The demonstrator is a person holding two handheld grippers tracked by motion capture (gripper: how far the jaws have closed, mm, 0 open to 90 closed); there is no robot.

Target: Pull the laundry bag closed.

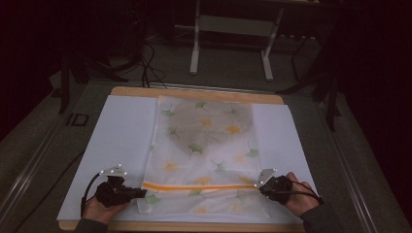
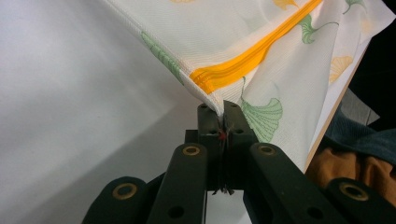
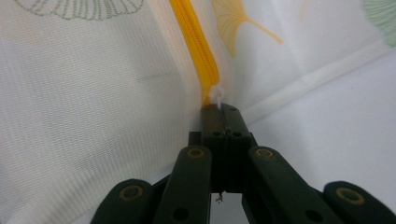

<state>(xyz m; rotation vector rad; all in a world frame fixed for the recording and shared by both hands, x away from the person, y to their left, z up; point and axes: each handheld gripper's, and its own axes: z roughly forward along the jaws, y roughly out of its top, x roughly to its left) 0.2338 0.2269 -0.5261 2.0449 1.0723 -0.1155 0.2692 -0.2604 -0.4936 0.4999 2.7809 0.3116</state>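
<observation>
From the high view I see a white mesh bag printed with green and orange ginkgo leaves lying flat on a white sheet that covers a wooden board, the bag running from the far edge down to the near edge. Its orange zipper crosses the bag near my end, stretched in a straight line between my two tools. My left gripper sits at the zipper's left end and my right gripper at its right end, each with a hand behind it resting on the sheet. In the left gripper view, my jaws are clenched on the bag's corner fabric right where the zipper ends, and the cloth lifts off the sheet in a taut fold; the board's edge runs along the right. In the right gripper view, my jaws are closed tight on the small white zipper pull at the end of the orange zipper, with mesh to the left and the bag's hem and the sheet to the right.
</observation>
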